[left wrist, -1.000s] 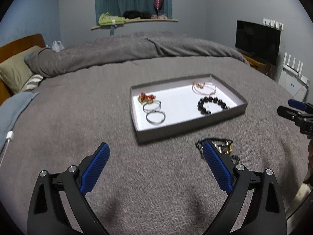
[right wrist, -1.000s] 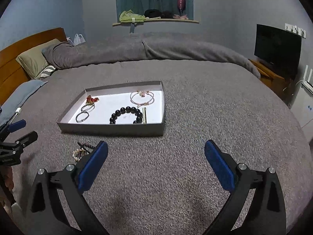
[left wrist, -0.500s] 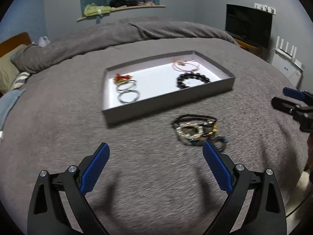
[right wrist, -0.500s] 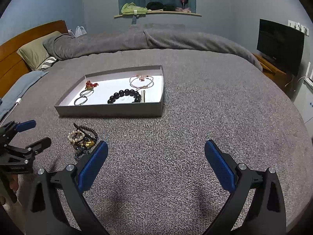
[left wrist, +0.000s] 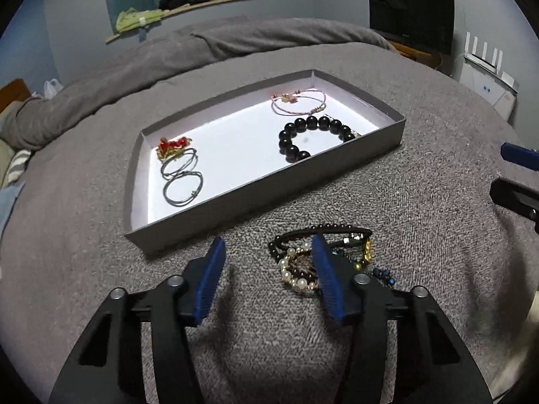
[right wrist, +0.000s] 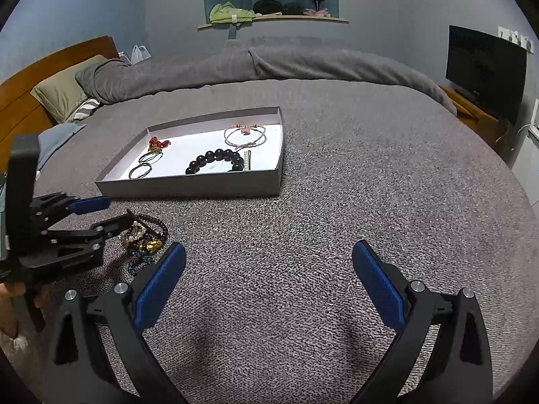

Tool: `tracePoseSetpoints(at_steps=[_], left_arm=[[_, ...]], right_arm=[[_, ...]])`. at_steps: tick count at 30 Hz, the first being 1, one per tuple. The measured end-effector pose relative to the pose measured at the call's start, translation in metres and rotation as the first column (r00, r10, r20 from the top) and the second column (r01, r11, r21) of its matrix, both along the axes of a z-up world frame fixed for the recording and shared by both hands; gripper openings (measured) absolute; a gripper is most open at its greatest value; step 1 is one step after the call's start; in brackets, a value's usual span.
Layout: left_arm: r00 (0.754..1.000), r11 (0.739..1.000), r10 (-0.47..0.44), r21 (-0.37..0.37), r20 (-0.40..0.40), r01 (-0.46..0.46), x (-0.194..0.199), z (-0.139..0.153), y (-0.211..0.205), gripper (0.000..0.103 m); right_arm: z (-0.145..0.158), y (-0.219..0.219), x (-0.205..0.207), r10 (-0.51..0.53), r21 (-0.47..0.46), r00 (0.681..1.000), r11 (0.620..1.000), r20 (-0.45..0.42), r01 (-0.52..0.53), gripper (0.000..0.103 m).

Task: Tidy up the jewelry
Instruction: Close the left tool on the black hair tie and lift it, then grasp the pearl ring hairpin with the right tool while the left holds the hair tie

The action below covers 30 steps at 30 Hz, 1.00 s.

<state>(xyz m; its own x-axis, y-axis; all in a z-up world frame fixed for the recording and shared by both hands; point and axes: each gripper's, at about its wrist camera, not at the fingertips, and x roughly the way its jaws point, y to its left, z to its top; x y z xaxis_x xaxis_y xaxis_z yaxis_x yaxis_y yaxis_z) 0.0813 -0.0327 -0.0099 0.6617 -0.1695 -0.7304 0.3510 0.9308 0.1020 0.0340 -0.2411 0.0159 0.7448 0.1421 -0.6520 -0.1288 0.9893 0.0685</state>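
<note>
Loose jewelry pile point(left wrist: 323, 259) is lying on the grey blanket point(left wrist: 421, 208), just in front of the near wall of the grey tray point(left wrist: 256, 187). Several bracelets are being kept tangled together there: pearl beads, dark beads, a gold piece, a small blue strand.

Left gripper point(left wrist: 267, 259) is being lowered over the pile; its jaws have just been closing and are being held about half open. One finger is sitting over the pearl strand, the other on bare blanket (no pinch is being made yet, as far as can be told).

Right gripper point(right wrist: 269, 262) is being held wide open, empty, well apart from the pile.

Handling, judged: the pieces are being taken as light, limp and slippery, strung beads likely fragile at the cord. One strand is best being pinched across its beads at the pile's outer edge, so neighbours are not being dragged along.
</note>
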Motion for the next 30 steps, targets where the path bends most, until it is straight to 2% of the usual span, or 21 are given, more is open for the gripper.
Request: tracePoseSetpoints(at_steps=[2,3,5,7,15,16,17,19,27,30], left_arm=[[1.000,1.000,-0.012,-0.012,-0.014,0.012,0.003,-0.001,0.000,0.032],[1.000,1.000,-0.015,-0.012,-0.017,0.015,0.004,-0.001,0.000,0.027],[0.999,0.999,-0.041,-0.025,-0.021,0.041,0.003,0.000,-0.002,0.009],[0.998,0.998,-0.063,-0.030,-0.003,0.063,-0.001,0.003,-0.004,0.003],[0.998,0.998,-0.063,-0.015,0.004,0.063,-0.001,0.005,-0.008,0.005],[0.998,0.998,-0.055,-0.008,0.000,0.055,0.001,0.004,-0.007,0.013],[0.999,0.999,-0.048,-0.005,0.002,0.048,0.001,0.003,-0.007,0.028],[0.999,0.999,-0.040,-0.010,-0.007,0.040,0.005,0.001,-0.006,0.041],[0.995,0.998,-0.038,-0.050,-0.095,0.033,0.029,-0.010,-0.006,0.041],[0.990,0.996,-0.042,-0.087,-0.138,0.030,0.038,-0.016,-0.004,0.032]], right_arm=[[-0.001,0.002,0.001,0.004,-0.002,1.000,1.000,-0.003,-0.004,0.097],[-0.001,0.003,0.001,0.006,-0.003,1.000,1.000,-0.004,-0.006,0.097],[-0.001,0.004,0.001,0.011,-0.004,1.000,1.000,-0.004,-0.011,0.097],[0.000,0.005,0.001,0.015,-0.007,1.000,1.000,-0.001,-0.015,0.097],[0.002,0.009,-0.001,0.027,-0.004,1.000,1.000,0.003,-0.027,0.097],[0.002,0.010,-0.002,0.027,-0.005,1.000,1.000,0.004,-0.027,0.097],[0.003,0.010,-0.002,0.028,-0.005,1.000,1.000,0.005,-0.028,0.097],[0.003,0.009,-0.002,0.025,-0.001,1.000,1.000,0.007,-0.025,0.097],[0.002,0.008,-0.003,0.024,0.005,1.000,1.000,0.003,-0.024,0.097],[0.002,0.007,-0.003,0.020,0.008,1.000,1.000,0.004,-0.020,0.097]])
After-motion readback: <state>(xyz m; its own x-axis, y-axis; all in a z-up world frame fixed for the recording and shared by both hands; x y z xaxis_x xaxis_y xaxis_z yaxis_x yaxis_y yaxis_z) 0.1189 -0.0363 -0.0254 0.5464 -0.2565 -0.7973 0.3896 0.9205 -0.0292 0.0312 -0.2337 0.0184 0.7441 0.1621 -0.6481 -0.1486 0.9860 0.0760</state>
